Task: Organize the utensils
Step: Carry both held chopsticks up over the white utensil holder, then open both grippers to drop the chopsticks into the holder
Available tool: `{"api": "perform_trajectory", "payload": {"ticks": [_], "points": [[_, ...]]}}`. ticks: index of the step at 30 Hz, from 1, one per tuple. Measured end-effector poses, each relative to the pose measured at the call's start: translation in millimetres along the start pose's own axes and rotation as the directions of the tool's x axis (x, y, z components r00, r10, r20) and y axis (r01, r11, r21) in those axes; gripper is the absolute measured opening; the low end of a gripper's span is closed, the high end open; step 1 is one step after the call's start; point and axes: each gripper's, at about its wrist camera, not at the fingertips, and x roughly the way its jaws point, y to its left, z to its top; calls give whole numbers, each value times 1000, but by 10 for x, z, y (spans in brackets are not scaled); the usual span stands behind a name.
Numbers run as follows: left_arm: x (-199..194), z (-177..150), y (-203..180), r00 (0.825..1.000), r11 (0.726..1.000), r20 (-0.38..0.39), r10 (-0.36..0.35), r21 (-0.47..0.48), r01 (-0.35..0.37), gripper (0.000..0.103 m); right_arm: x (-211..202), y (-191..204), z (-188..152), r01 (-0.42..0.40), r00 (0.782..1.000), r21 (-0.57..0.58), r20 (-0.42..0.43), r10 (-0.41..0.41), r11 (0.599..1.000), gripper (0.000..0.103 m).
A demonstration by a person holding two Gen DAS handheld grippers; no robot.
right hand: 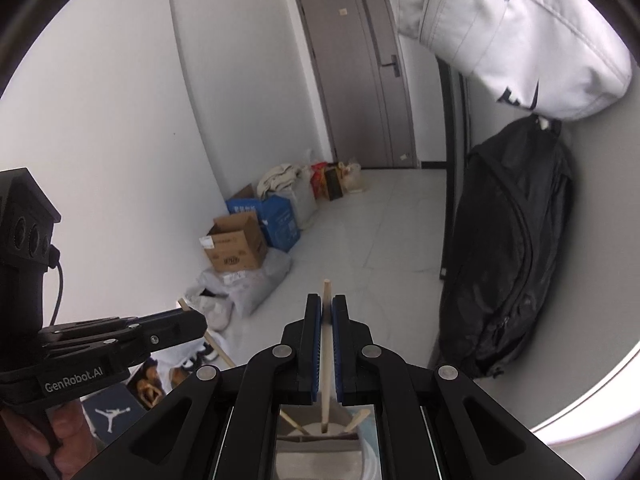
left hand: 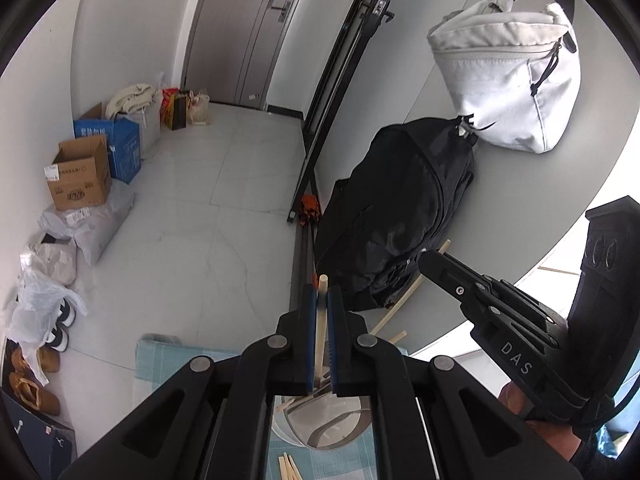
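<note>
My left gripper (left hand: 323,292) is shut on a pale wooden chopstick (left hand: 320,340) that stands upright between its blue pads. The stick's lower end hangs over a metal cup (left hand: 320,428) holding several more chopsticks. My right gripper (right hand: 327,300) is shut on a second chopstick (right hand: 326,360), whose lower end dips into the same cup (right hand: 316,452). The left wrist view shows the right gripper (left hand: 428,258) at right, its chopstick (left hand: 400,304) slanting down past it. In the right wrist view the left gripper (right hand: 196,320) sits at left with its chopstick (right hand: 218,346).
The cup stands on a blue-checked cloth (left hand: 160,360) with loose chopsticks (left hand: 290,468) beside it. A black backpack (left hand: 400,208) and a white bag (left hand: 508,80) lie on the round grey table (left hand: 520,208). Cardboard boxes (left hand: 80,176), bags and shoes line the floor at left.
</note>
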Motion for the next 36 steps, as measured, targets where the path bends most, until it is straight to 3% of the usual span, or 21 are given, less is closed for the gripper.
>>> {"api": "perform_trajectory", "payload": {"ticks": [5,10,13,15,16,20,25,27,36], "points": [[42,-24,80,997,998,-39,-67,-19,66,1,109,-6,-130,-41,998,19,-47,42,999,5],[53,-28,131,994,996,-77,-82,-31,79,3,114,-69,-215,-98,992,84,-70,104,992,7],[70,-31,173,991,994,-96,-96,-54,91,20,59,-95,-252,-135,987,111,-69,143,985,8],[51,-43,203,992,994,-95,-88,-67,82,40,0,-96,-263,-136,988,117,-59,143,984,8],[25,-50,216,993,994,-85,-82,-72,76,41,-58,-107,-273,-136,989,126,-47,143,983,9],[-110,-69,247,996,995,-65,-66,-85,60,43,-270,-156,-305,-132,991,165,-2,134,977,32],[-293,-120,205,999,998,-26,-20,-60,18,52,-552,-126,-303,-130,991,179,44,124,975,37],[-386,-153,178,1000,999,-6,-9,-51,9,58,-650,-89,-299,-134,990,175,60,125,976,44],[-646,-364,46,999,1000,42,28,-5,-27,59,-1065,46,-469,-133,987,141,111,118,981,67]]}}
